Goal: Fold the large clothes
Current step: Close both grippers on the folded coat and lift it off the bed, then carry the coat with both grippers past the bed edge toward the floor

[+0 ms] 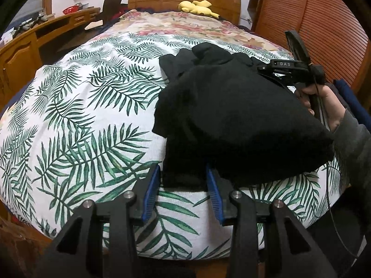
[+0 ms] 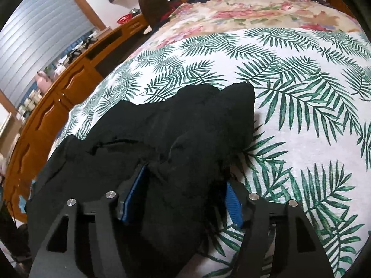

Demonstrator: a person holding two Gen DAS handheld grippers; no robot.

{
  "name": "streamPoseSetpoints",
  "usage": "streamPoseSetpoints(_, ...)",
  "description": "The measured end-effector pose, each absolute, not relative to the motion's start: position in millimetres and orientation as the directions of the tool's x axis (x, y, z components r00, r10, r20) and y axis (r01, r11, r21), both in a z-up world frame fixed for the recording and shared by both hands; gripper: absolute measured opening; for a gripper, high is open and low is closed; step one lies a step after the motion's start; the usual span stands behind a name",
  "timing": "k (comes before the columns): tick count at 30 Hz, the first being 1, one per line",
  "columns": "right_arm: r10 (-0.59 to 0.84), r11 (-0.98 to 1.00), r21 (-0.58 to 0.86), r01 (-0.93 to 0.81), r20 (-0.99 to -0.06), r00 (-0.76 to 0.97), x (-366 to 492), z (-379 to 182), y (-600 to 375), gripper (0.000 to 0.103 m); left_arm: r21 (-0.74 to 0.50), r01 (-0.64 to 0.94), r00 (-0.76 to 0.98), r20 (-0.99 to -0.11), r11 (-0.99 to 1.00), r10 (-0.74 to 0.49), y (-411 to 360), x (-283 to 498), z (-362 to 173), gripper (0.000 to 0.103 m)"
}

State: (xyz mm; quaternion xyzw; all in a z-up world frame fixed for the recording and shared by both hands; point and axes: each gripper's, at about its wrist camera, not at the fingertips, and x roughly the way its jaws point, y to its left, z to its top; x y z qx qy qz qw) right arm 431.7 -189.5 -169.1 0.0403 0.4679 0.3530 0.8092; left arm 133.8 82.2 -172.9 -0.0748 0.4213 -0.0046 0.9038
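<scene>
In the left wrist view, the black garment [image 1: 234, 125] is seen bunched on the bed [image 1: 92, 106] at 3 o'clock; its hem is straddled by the left gripper [image 1: 184, 194], jaws apart.

In the right wrist view, cloth [image 2: 162, 139] is bracketed by the right gripper [image 2: 183, 199]; whether it is pinched cannot be told. Spreading seems to be in hand; firm grips are called for next.

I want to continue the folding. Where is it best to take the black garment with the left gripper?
Probably the near corner of the black garment, which lies flat on the leaf-print sheet between the left gripper's fingers. Come low from the bed's near edge.
</scene>
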Motion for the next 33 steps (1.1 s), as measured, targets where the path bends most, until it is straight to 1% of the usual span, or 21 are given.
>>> streamPoseSetpoints(1, 0.623, 0.736, 0.405, -0.543, -0.719, 0.308, 430.6, -167.8, -190.2, 0.057, -0.131, -0.056, 0.647, -0.76, 0.99, -0.064, 80.8, 133.5, -172.5, 0.039)
streamPoseSetpoints(2, 0.629, 0.731, 0.407, -0.548, -0.714, 0.308, 429.4, -166.8, -190.6, 0.049, -0.124, -0.052, 0.652, -0.756, 0.991, -0.06, 78.6, 132.8, -171.7, 0.037)
streamPoseSetpoints(3, 0.632, 0.728, 0.403, -0.554, -0.708, 0.315, 427.8, -164.3, -191.8, 0.042, -0.121, -0.048, 0.656, -0.752, 0.991, -0.061, 77.4, 132.0, -170.8, 0.027)
streamPoseSetpoints(4, 0.637, 0.724, 0.399, -0.562, -0.7, 0.323, 425.7, -160.5, -193.2, 0.038, -0.112, -0.05, 0.665, -0.745, 0.992, -0.05, 76.2, 130.8, -168.9, 0.017)
streamPoseSetpoints(5, 0.639, 0.722, 0.392, -0.57, -0.693, 0.334, 423.7, -157.2, -193.7, 0.032, -0.11, -0.047, 0.676, -0.735, 0.993, -0.049, 75.8, 129.2, -166.0, 0.014)
streamPoseSetpoints(6, 0.646, 0.719, 0.383, -0.58, -0.676, 0.354, 419.5, -150.7, -194.5, 0.028, -0.114, -0.044, 0.683, -0.729, 0.993, -0.053, 76.6, 128.5, -163.6, 0.01)
streamPoseSetpoints(8, 0.661, 0.711, 0.362, -0.603, -0.638, 0.396, 408.9, -134.8, -194.2, 0.024, -0.129, -0.04, 0.706, -0.705, 0.991, -0.063, 79.8, 124.1, -155.5, 0.008)
streamPoseSetpoints(15, 0.68, 0.696, 0.294, -0.655, -0.563, 0.47, 372.2, -93.8, -167.8, 0.021, -0.128, -0.08, 0.78, -0.626, 0.988, -0.018, 113.9, 105.0, -129.2, 0.005)
streamPoseSetpoints(19, 0.683, 0.684, 0.266, -0.679, -0.561, 0.468, 362.4, -80.5, -131.4, 0.021, -0.146, -0.115, 0.809, -0.587, 0.982, 0.007, 152.8, 93.6, -115.9, 0.005)
streamPoseSetpoints(25, 0.686, 0.652, 0.224, -0.725, -0.582, 0.437, 356.9, -64.5, -35.8, 0.021, -0.133, -0.191, 0.84, -0.535, 0.973, 0.091, 224.3, 70.9, -101.0, 0.005)
streamPoseSetpoints(30, 0.708, 0.598, 0.195, -0.778, -0.584, 0.397, 344.1, -53.6, 63.2, 0.021, -0.128, -0.282, 0.838, -0.516, 0.951, 0.179, 296.7, 50.8, -98.9, 0.005)
streamPoseSetpoints(33, 0.723, 0.563, 0.192, -0.804, -0.585, 0.367, 333.9, -51.9, 122.6, 0.021, -0.103, -0.349, 0.822, -0.511, 0.932, 0.251, 342.1, 35.5, -98.8, 0.005)
